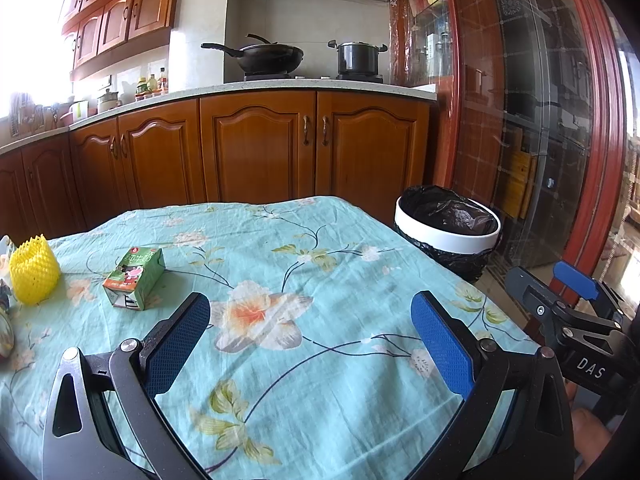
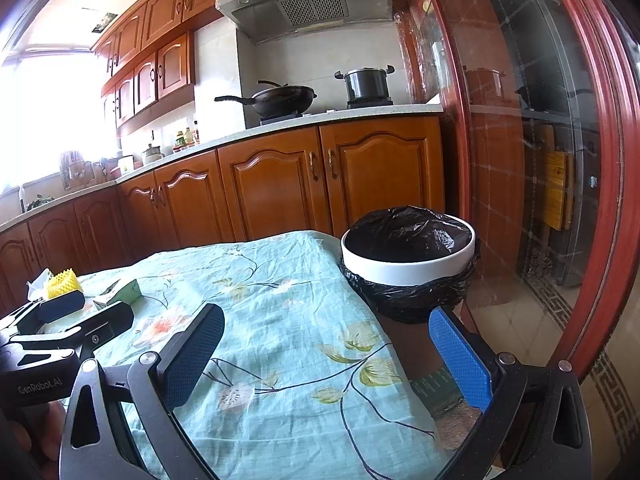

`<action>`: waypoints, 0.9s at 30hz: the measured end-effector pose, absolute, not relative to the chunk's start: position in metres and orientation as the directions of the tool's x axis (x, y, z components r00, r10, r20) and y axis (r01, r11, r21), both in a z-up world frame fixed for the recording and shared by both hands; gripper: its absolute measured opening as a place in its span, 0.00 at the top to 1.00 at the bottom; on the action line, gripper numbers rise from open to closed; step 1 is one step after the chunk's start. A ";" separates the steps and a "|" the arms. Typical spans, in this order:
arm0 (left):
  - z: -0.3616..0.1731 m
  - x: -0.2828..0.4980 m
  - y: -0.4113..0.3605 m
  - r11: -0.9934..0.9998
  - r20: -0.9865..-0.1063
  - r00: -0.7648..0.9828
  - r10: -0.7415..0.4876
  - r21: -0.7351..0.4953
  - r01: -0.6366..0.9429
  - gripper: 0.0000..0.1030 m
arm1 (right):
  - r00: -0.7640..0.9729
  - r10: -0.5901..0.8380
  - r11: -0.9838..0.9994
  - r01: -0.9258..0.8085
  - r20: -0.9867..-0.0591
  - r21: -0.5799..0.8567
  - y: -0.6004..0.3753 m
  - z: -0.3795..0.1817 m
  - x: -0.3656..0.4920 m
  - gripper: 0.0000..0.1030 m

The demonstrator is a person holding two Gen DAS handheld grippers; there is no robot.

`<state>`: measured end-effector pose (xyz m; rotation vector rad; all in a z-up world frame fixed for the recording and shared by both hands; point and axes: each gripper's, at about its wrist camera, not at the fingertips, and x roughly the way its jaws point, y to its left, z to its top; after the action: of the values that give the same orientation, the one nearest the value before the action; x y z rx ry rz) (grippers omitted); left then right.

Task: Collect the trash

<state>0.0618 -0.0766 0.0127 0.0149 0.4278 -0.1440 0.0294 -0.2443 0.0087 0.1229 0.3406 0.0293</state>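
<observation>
A green drink carton (image 1: 134, 277) lies on its side on the floral tablecloth (image 1: 304, 380), at the left. A yellow foam fruit net (image 1: 33, 270) stands further left, beside some crumpled wrapping at the frame edge. My left gripper (image 1: 310, 344) hovers open over the cloth, nothing between its blue pads. My right gripper (image 2: 326, 354) is open too, over the table's right edge. In the right wrist view the carton (image 2: 124, 290) and the net (image 2: 63, 283) sit far left, behind the left gripper's body. A white-rimmed bin (image 2: 408, 264) lined with a black bag stands off the table's far right corner.
Wooden kitchen cabinets (image 1: 256, 148) run behind the table, with a wok (image 1: 268, 58) and a pot (image 1: 357, 58) on the hob. A red-framed glass door (image 2: 540, 160) is on the right. The bin (image 1: 448, 228) stands on the tiled floor between table and door.
</observation>
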 end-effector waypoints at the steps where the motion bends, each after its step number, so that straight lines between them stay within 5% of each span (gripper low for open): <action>1: 0.013 0.062 -0.076 0.990 -0.415 0.900 -0.136 -0.017 0.142 0.00 | 0.942 0.050 0.992 -0.008 -0.331 0.125 -0.244 0.009 0.029 0.00; 27: 0.015 0.062 -0.076 0.990 -0.418 0.898 -0.136 -0.018 0.141 0.00 | 0.942 0.053 0.992 -0.011 -0.331 0.128 -0.242 0.010 0.030 0.00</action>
<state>0.0617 -0.0758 0.0146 0.0133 0.4319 -0.1433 0.0303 -0.2425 0.0096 0.1252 0.3410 0.0331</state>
